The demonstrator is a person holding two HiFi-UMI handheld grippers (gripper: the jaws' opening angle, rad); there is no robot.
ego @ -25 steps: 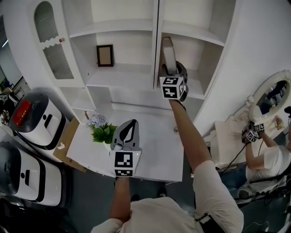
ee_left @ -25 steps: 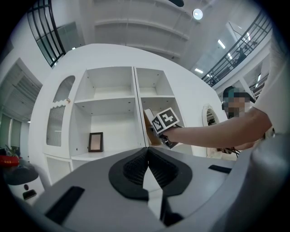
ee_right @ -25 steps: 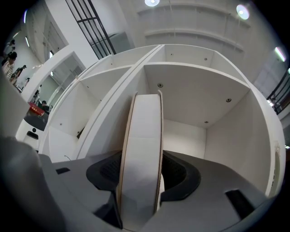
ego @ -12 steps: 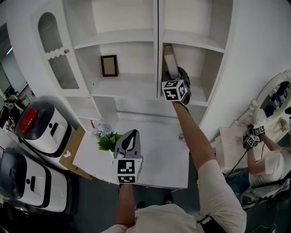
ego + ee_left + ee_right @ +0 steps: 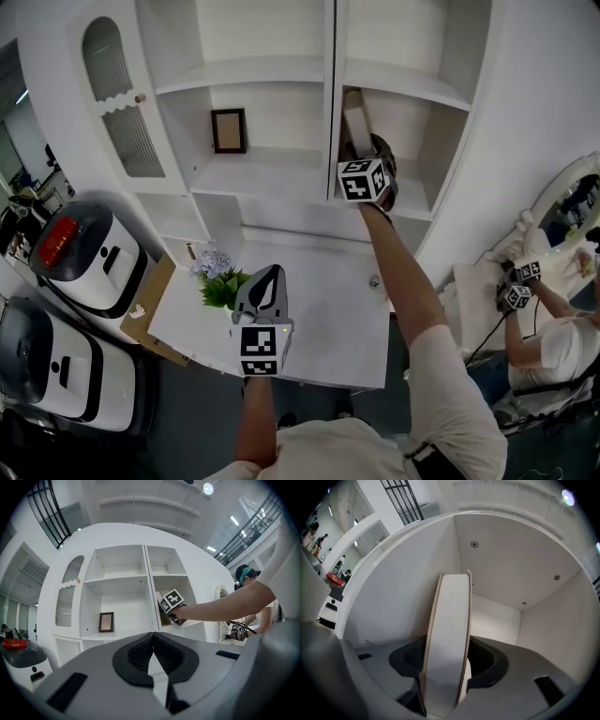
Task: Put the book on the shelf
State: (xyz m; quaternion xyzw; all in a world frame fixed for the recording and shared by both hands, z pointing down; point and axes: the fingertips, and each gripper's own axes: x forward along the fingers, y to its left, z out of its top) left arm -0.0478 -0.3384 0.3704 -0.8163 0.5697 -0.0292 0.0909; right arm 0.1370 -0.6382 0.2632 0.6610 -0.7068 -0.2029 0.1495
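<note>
Two jaws of the right hand-held gripper [image 5: 447, 663] clench the slim white upright book [image 5: 449, 616], nudged slightly deeper into the white wooden shelf's [image 5: 414, 197] upper-centre compartment since a second ago. Release likely follows. The left hand-held gripper [image 5: 152, 654], lower centre, is clenched and empty.

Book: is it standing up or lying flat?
Standing up, leaning slightly. The book rises tall and thin between the right gripper's jaws, inside the shelf.

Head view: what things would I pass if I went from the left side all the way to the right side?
White machine with a red panel → picture frame → book → mirror
</note>
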